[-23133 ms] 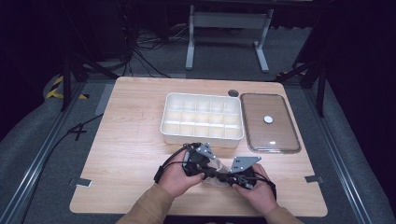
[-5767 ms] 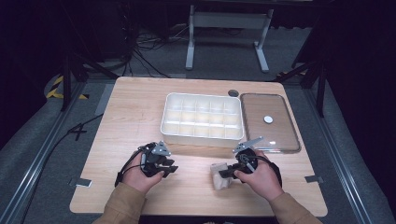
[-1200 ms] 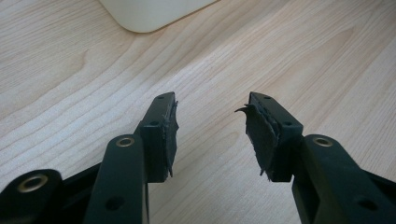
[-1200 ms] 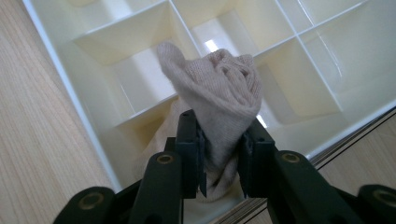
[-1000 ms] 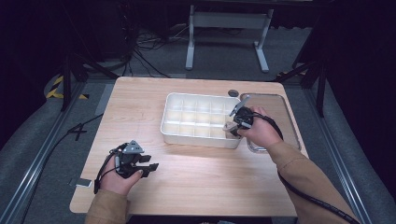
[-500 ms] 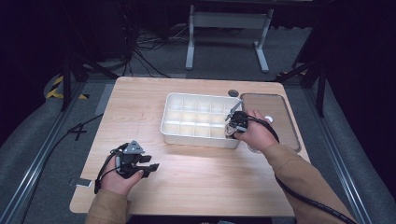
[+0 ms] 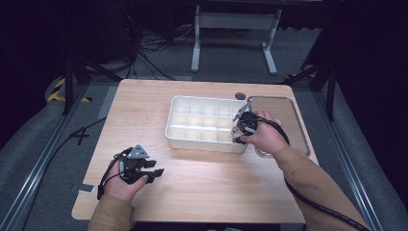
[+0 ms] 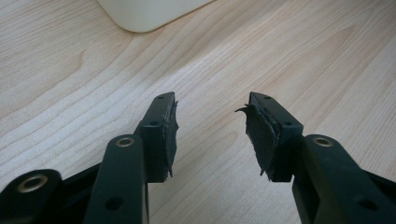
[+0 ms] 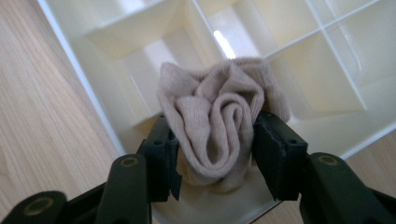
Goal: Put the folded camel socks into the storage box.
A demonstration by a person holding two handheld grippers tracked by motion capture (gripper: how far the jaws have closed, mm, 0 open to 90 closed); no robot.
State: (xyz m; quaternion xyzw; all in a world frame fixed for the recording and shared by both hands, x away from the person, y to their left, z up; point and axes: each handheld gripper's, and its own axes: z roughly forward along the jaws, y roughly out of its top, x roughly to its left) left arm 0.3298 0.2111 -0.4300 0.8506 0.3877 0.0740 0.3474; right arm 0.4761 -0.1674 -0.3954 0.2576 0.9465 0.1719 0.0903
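Over the white divided tray's (image 7: 206, 122) near right corner, right gripper (image 7: 242, 126) clamped on a rolled beige sock (image 9: 219, 135), jaws pressing both sides of the bundle, sock hanging just above a corner compartment. Beside the tray, a clear lid (image 7: 284, 120) lying flat on the wooden table (image 7: 216, 178). Down at the near left, left gripper (image 8: 212, 130) resting low over bare wood, jaws spread apart, nothing between the torn pads (image 8: 259, 137).
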